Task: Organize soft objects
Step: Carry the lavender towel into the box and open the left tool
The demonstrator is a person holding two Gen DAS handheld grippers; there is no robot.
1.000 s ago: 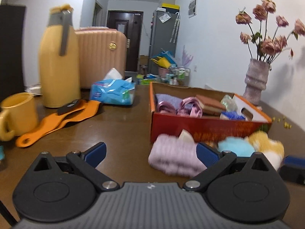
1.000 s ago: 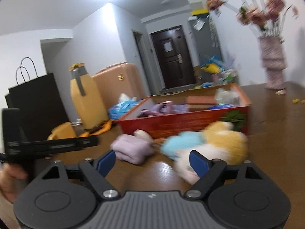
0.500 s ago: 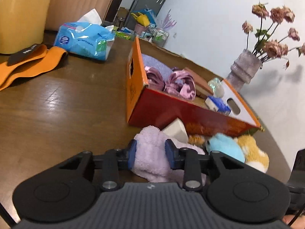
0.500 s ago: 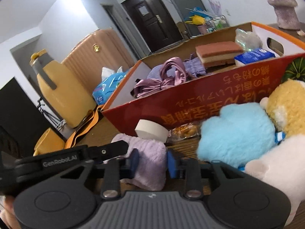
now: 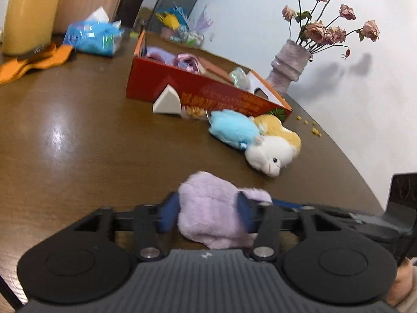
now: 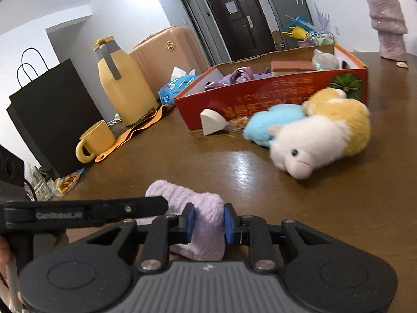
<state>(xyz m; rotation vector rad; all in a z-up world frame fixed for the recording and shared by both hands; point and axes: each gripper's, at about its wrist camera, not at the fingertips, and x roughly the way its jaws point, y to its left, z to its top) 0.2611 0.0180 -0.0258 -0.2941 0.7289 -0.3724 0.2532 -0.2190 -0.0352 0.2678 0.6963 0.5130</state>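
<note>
A folded lilac fleece towel (image 5: 212, 212) lies at the near edge of a brown wooden table (image 5: 78, 140), low in the middle of both views. Both pairs of tongs grip it at once: the left tongs (image 5: 207, 212) pinch one end between blue pads, and the right tongs (image 6: 206, 220) squeeze the other end, their blue pads (image 6: 188, 219) pressed into the pile. In the right view the left tool's black bar crosses the lower left of the frame, just beside the towel. Farther back, near the middle right, a white and yellow plush toy (image 6: 323, 135) lies on its side, touching a light blue plush toy (image 6: 271, 124). Behind them stands a red cardboard box (image 6: 273, 99) holding purple cloths and an orange sponge (image 6: 292, 65). A white wedge-shaped sponge (image 6: 211, 122) leans at the box's front. In the left half of the right view stand a yellow thermos jug (image 6: 122, 80), a yellow mug (image 6: 95, 140), an orange strap (image 6: 133, 133) and a black paper bag (image 6: 52, 114). In the left view, a lilac vase of dried roses (image 5: 289, 65) stands upper right.
</note>
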